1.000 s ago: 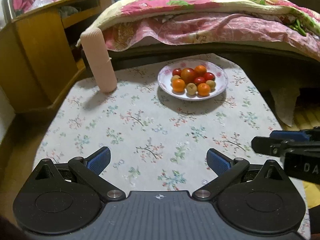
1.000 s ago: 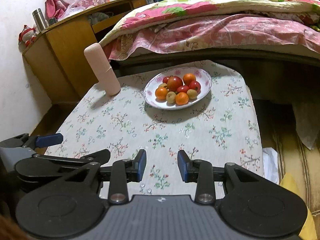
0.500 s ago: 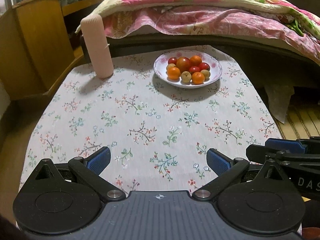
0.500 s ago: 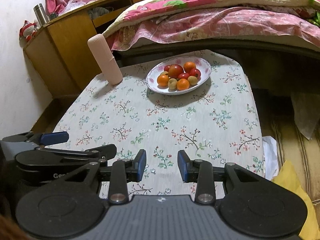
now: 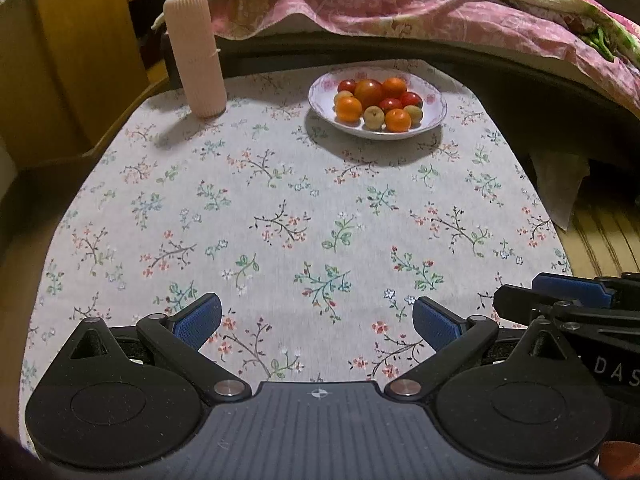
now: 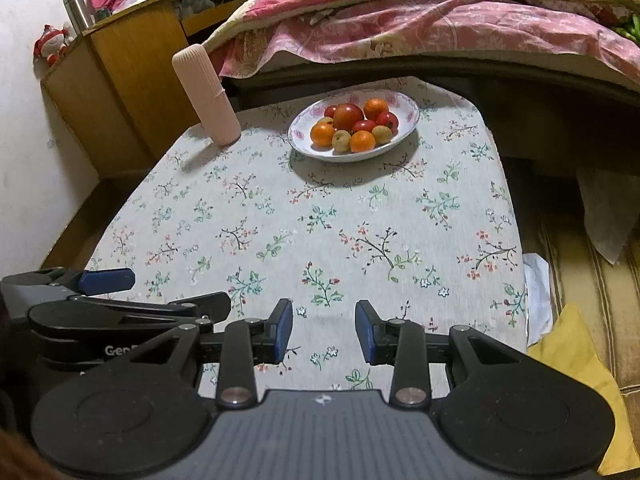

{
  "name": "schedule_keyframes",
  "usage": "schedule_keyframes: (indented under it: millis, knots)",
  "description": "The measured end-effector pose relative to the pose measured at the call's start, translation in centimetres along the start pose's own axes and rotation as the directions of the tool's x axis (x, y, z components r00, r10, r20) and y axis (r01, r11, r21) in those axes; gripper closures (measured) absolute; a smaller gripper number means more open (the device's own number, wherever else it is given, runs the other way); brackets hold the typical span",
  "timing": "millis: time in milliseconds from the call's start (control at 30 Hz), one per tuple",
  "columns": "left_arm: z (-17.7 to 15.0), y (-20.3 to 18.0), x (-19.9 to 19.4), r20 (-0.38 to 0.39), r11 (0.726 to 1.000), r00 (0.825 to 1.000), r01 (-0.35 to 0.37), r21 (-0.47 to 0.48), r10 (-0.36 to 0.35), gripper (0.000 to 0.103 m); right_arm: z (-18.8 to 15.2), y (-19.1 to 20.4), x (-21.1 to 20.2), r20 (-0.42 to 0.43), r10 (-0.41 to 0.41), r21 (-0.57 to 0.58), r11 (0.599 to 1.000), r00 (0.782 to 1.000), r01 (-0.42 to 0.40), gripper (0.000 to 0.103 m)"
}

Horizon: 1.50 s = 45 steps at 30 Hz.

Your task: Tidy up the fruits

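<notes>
A white floral plate (image 5: 434,114) heaped with fruits (image 5: 376,102) is seen near the table's (image 5: 280,208) far edge, a ribbed pink cylinder (image 5: 196,52) standing upright by the far left corner. Over the near edge, the left gripper (image 5: 316,318) is held wide apart and empty; the right gripper's (image 6: 324,330) jaws are parted narrowly, nothing between them.

Fruits (image 5: 376,103) (orange, red, yellowish) heaped in a white plate (image 5: 434,114) at the table's far end.

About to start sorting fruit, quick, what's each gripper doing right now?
Left gripper: open wide, holding nothing.
Right gripper: open narrowly, holding nothing.
</notes>
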<state>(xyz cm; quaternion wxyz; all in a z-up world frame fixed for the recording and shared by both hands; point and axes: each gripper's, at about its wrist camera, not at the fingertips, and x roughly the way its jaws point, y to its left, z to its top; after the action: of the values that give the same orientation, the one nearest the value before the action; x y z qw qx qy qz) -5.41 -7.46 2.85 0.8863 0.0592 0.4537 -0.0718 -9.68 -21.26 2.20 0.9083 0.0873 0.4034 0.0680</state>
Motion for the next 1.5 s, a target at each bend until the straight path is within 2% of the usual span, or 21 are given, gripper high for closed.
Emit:
schedule_keyframes:
  millis: [500,1500]
  knots:
    - [-0.38,-0.04,0.34,-0.03,1.0,1.0,-0.008,-0.007,0.008,0.0,-0.36,0.21,0.47,-0.026,-0.014,-0.006,1.0,1.0,0.013,0.068]
    - [-0.71,-0.04,0.29,-0.035,0.999,0.999,-0.036,-0.006,0.035,0.001,-0.83,0.44,0.9,-0.034,-0.014,-0.013,1.0,0.999,0.014,0.068]
